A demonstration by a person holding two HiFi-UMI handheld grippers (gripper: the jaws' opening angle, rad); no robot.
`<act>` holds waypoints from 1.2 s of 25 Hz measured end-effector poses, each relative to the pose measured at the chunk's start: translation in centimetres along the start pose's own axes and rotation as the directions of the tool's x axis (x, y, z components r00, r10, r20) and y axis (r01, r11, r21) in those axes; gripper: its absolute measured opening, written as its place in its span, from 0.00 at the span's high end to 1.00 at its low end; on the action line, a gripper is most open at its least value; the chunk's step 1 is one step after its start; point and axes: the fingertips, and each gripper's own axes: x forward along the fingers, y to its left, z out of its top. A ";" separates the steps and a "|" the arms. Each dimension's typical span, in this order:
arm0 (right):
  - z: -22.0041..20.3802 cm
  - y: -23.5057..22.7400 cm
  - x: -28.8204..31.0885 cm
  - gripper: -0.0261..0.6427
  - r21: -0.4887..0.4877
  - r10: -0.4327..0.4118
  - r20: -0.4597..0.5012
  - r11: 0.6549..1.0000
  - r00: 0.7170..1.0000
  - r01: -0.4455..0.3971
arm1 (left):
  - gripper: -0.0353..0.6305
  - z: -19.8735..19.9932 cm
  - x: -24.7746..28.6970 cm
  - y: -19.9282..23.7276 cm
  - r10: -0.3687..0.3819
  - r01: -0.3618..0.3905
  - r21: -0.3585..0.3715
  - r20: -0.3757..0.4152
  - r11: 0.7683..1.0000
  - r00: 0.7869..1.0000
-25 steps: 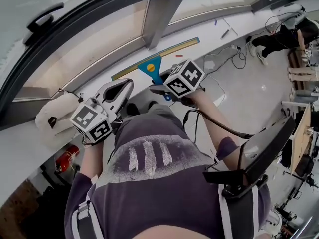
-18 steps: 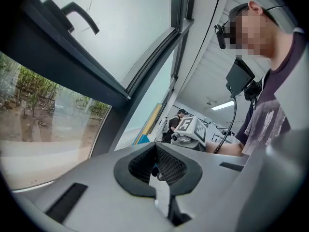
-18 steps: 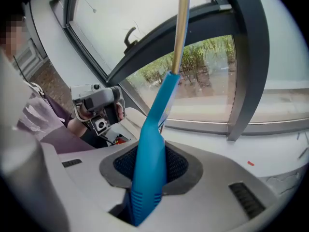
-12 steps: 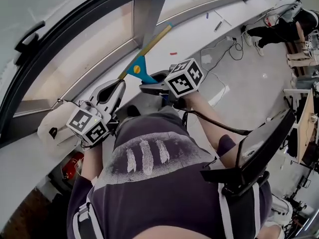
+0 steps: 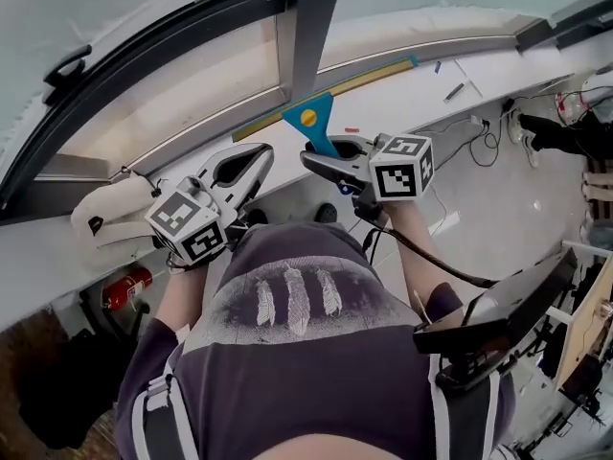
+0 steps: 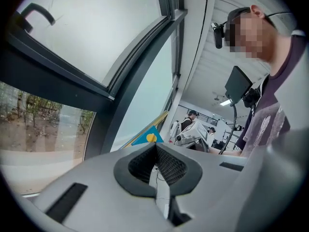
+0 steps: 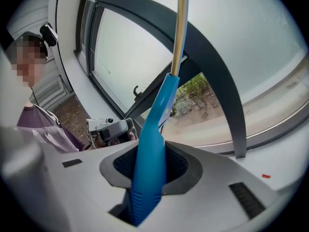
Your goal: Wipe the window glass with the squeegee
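squeegee (image 5: pixel 308 121) sat pinched by its blue handle in my right tongs (image 5: pixel 330 161), just right of centre in the head view, its yellow blade lying along the bottom rail of the window glass (image 5: pixel 144 27) and passing the dark upright frame bar (image 5: pixel 305 27). my left tongs (image 5: pixel 239 166), left of centre, were pressed together on nothing. i judged i was bringing the blade to the pane; next it needed laying flat against the glass and drawing across.
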 end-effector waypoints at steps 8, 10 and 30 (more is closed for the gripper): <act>0.6 -5.0 -7.8 0.80 0.042 0.055 0.003 0.998 0.999 -0.055 | 0.94 -0.7 7.4 -3.1 0.105 -0.105 -0.016 -0.003 0.994 0.994; 0.7 -5.1 -8.3 0.80 0.036 0.078 0.009 0.996 0.997 -0.078 | 0.94 -0.7 8.0 -3.5 0.120 -0.120 0.006 -0.004 0.993 0.993; 5.4 -0.1 -7.4 0.80 -0.030 0.079 0.136 0.997 0.988 -0.075 | 0.94 2.4 5.4 -3.5 0.037 -0.044 0.094 0.074 0.995 0.997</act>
